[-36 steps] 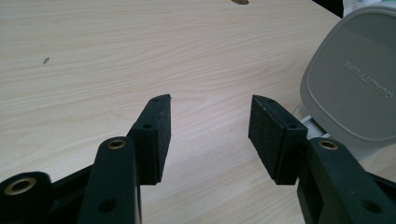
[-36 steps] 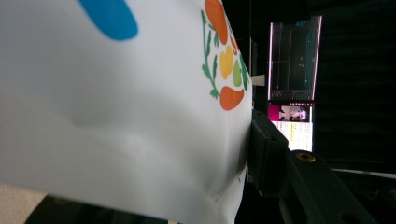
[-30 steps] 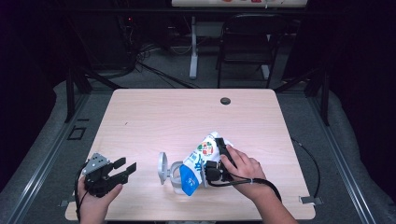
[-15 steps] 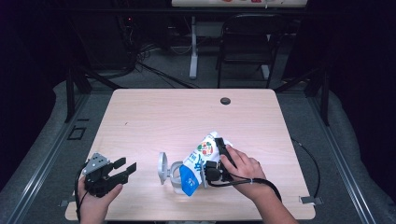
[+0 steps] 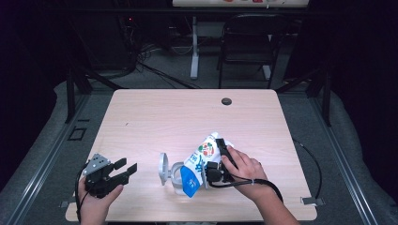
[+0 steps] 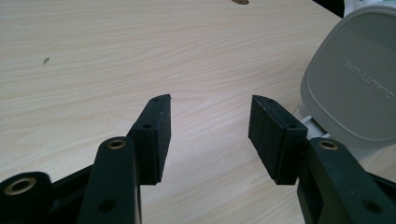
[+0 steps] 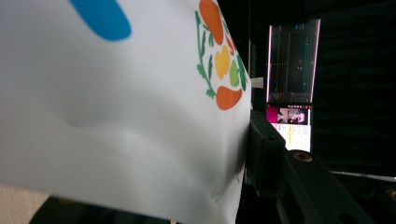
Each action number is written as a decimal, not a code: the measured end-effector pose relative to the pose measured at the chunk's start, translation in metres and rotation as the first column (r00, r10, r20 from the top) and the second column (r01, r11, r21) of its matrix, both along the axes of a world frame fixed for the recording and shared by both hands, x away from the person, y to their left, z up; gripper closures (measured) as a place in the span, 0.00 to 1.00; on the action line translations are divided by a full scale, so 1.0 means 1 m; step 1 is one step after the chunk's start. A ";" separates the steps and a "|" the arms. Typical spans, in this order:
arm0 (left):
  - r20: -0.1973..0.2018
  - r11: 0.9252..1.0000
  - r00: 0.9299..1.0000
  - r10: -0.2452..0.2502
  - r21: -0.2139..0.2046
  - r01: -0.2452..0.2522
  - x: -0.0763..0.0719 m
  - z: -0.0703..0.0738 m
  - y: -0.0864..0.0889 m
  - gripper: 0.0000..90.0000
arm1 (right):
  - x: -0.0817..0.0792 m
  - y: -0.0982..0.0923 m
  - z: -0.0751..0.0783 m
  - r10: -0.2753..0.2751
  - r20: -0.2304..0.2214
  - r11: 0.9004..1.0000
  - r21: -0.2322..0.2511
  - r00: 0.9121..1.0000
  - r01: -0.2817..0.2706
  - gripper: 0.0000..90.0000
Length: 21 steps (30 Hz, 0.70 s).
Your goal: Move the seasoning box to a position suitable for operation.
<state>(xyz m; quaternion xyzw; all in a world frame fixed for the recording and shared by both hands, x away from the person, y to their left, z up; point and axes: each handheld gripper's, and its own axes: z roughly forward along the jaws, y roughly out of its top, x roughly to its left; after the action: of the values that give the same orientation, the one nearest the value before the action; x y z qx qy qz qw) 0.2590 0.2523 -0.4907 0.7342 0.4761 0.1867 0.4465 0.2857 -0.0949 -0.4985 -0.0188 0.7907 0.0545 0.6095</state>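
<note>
A white pouch [image 5: 199, 161] printed with vegetables and a blue patch lies tilted at the table's front middle, its blue end down over a clear container [image 5: 176, 177]. The container's grey lid [image 5: 163, 168] stands open on its left side. My right gripper [image 5: 214, 159] is shut on the pouch [image 7: 116, 93], and one black pad [image 7: 261, 154] presses its creased edge; the other jaw is hidden behind it. My left gripper [image 5: 127, 165] rests at the front left, open with nothing between its fingers. In the left gripper view the open gripper [image 6: 210, 105] points across bare wood, with the lid [image 6: 350, 88] to the right.
The wooden table [image 5: 187, 117] has a dark round hole [image 5: 226, 101] near its far edge. A chair [image 5: 248, 42] and cables stand on the dark floor beyond. A cable [image 5: 309, 159] trails off the table's right side.
</note>
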 end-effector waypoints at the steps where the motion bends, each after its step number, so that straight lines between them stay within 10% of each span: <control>1: 0.000 1.000 1.000 0.000 0.000 0.000 0.000 0.000 0.000 0.55 | 0.000 0.000 0.000 0.000 0.000 1.000 0.000 1.000 0.000 0.72; 21: 0.004 1.000 1.000 0.000 -0.001 0.000 0.000 0.000 0.000 0.55 | 0.000 0.000 0.000 0.014 0.001 1.000 0.003 1.000 -0.014 0.74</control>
<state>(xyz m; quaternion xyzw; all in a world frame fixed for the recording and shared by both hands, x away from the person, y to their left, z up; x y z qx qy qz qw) 0.2590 0.2524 -0.4906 0.7335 0.4756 0.1878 0.4478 0.2857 -0.0948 -0.4986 -0.0235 0.7902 0.0600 0.6095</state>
